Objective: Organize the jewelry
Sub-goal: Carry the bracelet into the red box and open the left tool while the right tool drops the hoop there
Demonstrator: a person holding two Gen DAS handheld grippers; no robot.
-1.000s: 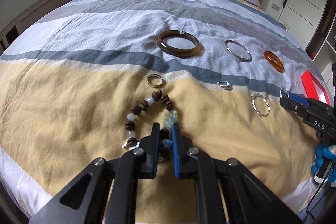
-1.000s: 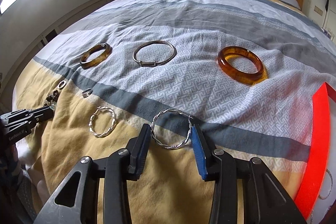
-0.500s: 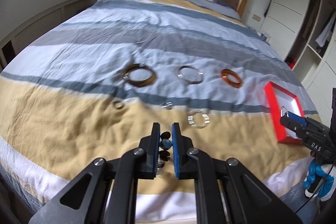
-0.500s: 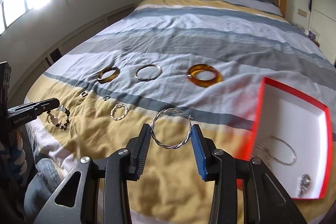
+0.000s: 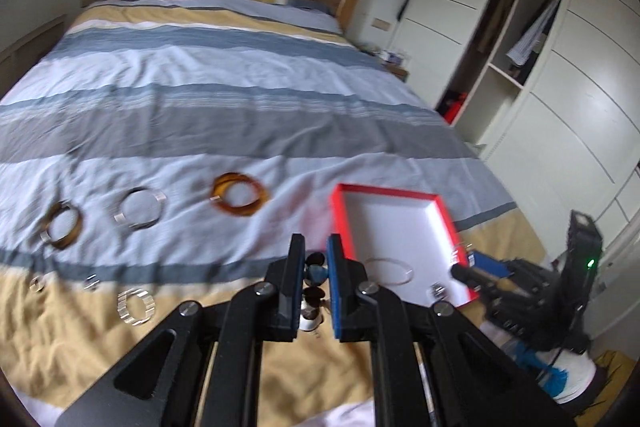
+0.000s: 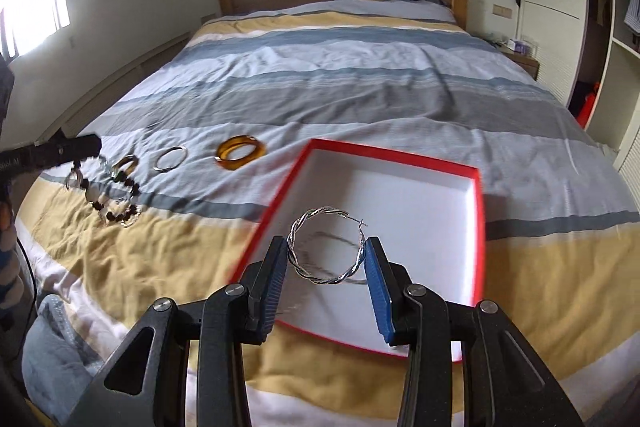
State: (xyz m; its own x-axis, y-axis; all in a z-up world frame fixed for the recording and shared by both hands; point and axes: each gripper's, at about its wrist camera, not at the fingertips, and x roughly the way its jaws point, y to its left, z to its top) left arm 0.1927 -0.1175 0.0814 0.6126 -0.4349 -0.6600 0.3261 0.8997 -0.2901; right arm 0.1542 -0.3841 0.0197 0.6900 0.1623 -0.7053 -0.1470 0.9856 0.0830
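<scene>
**Both grippers loaded, over the red box**

My left gripper (image 5: 316, 269) is nearly closed, pinching the beaded bracelet (image 5: 314, 273): dark wooden beads and a bluish one sit between the pads, and in the right wrist view the rest of the strand (image 6: 114, 203) dangles below the tips, in the air above the yellow part of the bedspread (image 6: 132, 263).

My right gripper (image 6: 326, 255) is partly open, its pads pressed on either side of a twisted silver hoop (image 6: 326, 247). The hoop hangs above the white floor of the red box (image 6: 478, 203) and throws a shadow onto it.

The red box lies on the bed, near its foot, on the side by the wardrobe (image 5: 520, 67). In the left wrist view a thin ring-shaped piece (image 5: 386, 271) lies on its floor, and a small silver item (image 5: 438, 290) sits by its near edge; blur keeps me from saying what that is.

On the bedspread, in a row on a pale stripe, lie a dark brown bangle (image 5: 62, 230), a silver bangle (image 5: 140, 213) and an amber bangle (image 5: 239, 195), each apart from the next. Nearer me lie a second twisted hoop (image 5: 136, 307) and two small rings (image 5: 37, 283) (image 5: 92, 281), all blurred.
</scene>
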